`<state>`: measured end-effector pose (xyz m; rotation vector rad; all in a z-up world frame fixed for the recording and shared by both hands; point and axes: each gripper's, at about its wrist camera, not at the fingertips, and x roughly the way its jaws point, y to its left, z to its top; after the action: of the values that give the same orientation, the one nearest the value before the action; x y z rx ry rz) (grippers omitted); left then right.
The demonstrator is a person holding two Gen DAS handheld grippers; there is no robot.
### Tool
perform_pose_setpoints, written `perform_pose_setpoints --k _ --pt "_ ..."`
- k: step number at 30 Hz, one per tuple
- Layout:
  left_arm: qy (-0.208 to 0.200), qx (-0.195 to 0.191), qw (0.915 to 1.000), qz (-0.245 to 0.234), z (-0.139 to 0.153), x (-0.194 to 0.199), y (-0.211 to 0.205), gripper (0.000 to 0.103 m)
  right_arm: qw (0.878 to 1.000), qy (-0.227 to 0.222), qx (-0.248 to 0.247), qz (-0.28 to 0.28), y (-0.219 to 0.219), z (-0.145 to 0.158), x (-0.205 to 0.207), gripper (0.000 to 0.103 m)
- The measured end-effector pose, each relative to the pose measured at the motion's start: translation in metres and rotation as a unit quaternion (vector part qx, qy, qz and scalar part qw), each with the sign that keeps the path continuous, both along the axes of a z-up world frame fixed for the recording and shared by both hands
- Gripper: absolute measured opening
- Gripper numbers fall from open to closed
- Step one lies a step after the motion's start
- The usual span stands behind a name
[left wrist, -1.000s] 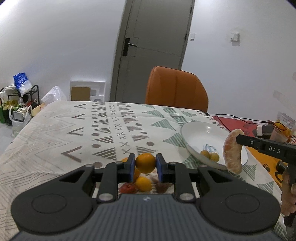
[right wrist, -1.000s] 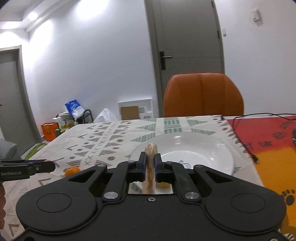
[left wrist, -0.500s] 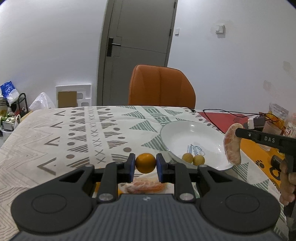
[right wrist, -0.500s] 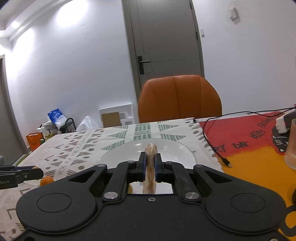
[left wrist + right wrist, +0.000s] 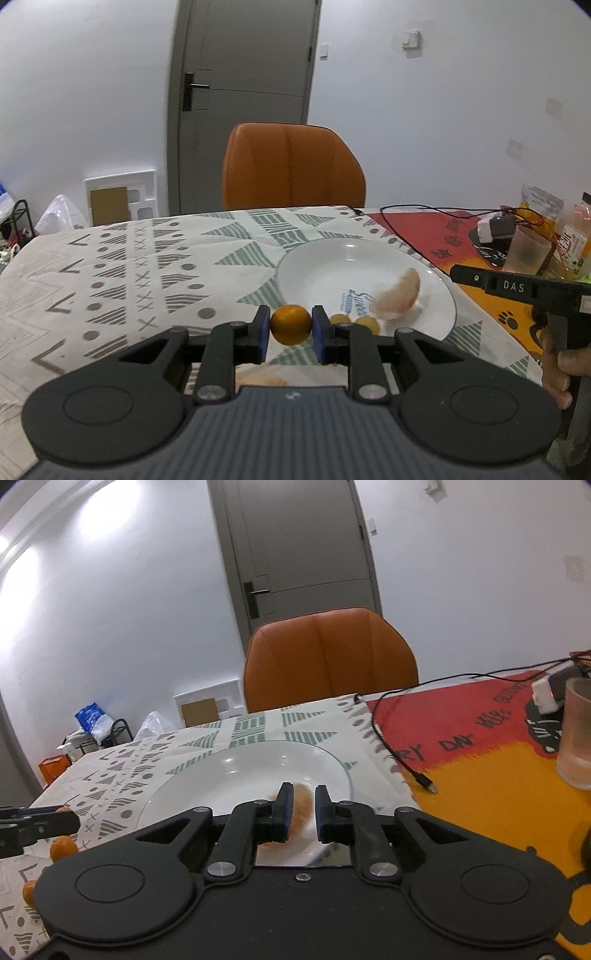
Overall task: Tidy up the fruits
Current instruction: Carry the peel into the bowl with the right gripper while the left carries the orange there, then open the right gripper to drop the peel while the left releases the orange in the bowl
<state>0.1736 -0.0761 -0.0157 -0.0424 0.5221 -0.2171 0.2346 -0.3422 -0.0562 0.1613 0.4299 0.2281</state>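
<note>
left tongs (image 5: 290, 328): clamped on small orange (image 5: 290, 324)
right tongs (image 5: 303, 812): opening, blurred segment (image 5: 399, 295) apparently loose on plate (image 5: 325, 258)

White letters "DAS" stand on the black body of the right gripper (image 5: 517, 291), to the right of the left gripper's fingers. The blue print in the plate (image 5: 321, 266) and the black lettering on the red mat (image 5: 480, 734) are unreadable.

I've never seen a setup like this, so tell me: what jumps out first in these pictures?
A small round orange fruit is pinched between the blue pads of the left tongs, just short of a white plate on the patterned tablecloth. On the plate, a peeled citrus segment lies by two little yellow fruits while the right tongs open above it.
</note>
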Motion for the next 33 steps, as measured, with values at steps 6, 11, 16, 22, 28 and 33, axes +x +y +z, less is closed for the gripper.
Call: perform_pose_setpoints --k 6,11,16,22,28,33 --pt "0.004 0.006 0.9997 -0.023 -0.002 0.011 -0.022 0.023 1.0 0.002 0.009 -0.002 -0.012 -0.001 -0.01 0.015" --pt "0.009 0.013 0.9991 -0.039 -0.004 0.017 -0.039 0.023 1.0 0.006 0.017 -0.001 -0.017 -0.003 -0.014 0.024" --pt "0.011 0.02 0.9985 -0.05 -0.004 0.022 -0.052 0.023 1.0 0.011 0.022 0.006 -0.019 -0.006 -0.018 0.028" --pt "0.005 0.02 0.9986 -0.049 0.0 0.02 -0.055 0.035 0.999 0.01 0.03 0.01 -0.021 -0.005 -0.023 0.037" --pt "0.009 0.014 0.9995 -0.027 0.0 0.014 -0.04 0.056 0.999 0.012 0.035 0.016 -0.016 -0.007 -0.028 0.051" --pt "-0.003 0.007 0.9999 -0.008 0.004 0.004 -0.024 0.081 0.999 0.016 0.043 0.017 -0.007 -0.007 -0.029 0.07"
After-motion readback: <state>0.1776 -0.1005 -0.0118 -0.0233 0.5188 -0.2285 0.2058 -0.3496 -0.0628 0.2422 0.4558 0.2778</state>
